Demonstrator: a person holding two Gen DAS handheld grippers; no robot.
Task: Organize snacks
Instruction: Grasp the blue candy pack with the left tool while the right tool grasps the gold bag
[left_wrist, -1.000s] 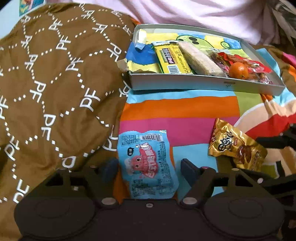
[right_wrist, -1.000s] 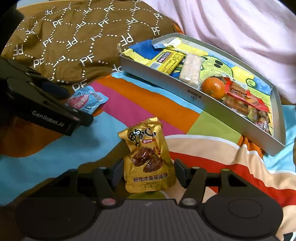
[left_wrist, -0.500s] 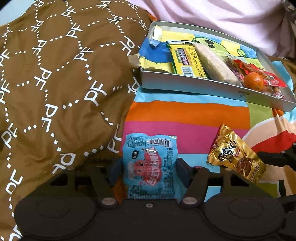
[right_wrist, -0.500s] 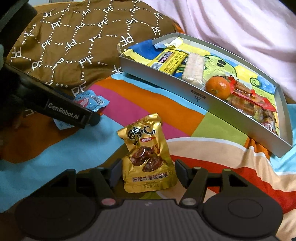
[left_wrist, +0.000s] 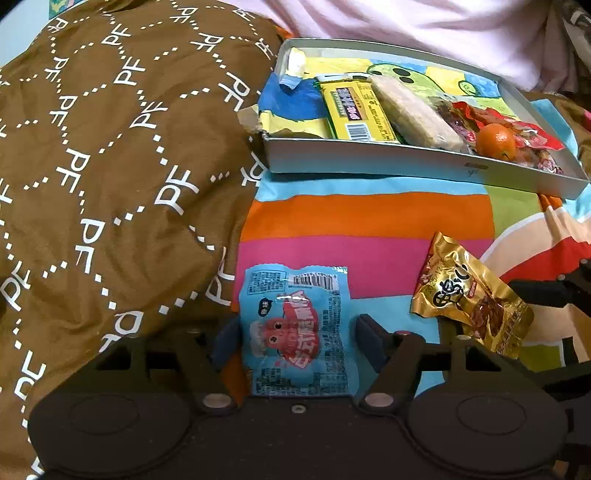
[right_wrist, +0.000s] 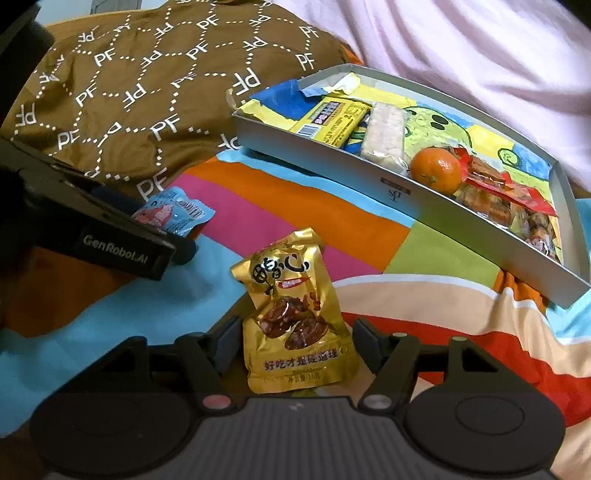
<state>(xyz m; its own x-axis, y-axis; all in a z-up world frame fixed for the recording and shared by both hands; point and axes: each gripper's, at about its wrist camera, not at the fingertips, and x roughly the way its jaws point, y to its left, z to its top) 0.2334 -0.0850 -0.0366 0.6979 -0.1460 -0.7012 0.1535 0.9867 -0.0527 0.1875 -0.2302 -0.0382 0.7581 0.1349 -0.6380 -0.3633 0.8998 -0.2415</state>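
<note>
A light blue snack packet (left_wrist: 297, 328) lies on the striped bedsheet between the open fingers of my left gripper (left_wrist: 297, 341); it also shows in the right wrist view (right_wrist: 171, 212). A gold snack packet (right_wrist: 295, 314) lies between the open fingers of my right gripper (right_wrist: 295, 341); it also shows in the left wrist view (left_wrist: 471, 295). Neither packet looks squeezed. A grey tray (left_wrist: 369, 160) at the back holds a yellow bar (left_wrist: 356, 110), a pale rice bar (left_wrist: 413, 114), a mandarin (left_wrist: 495, 140) and red-wrapped snacks (left_wrist: 524, 134).
A brown quilt with "PF" print (left_wrist: 110, 166) rises on the left, right beside the blue packet. A pink blanket (right_wrist: 480, 48) lies behind the tray (right_wrist: 332, 155). The left gripper's body (right_wrist: 110, 236) sits left of the gold packet.
Both grippers have moved forward around their packets. The left fingers have come closer to the blue packet's sides. The packets lie where they were.
</note>
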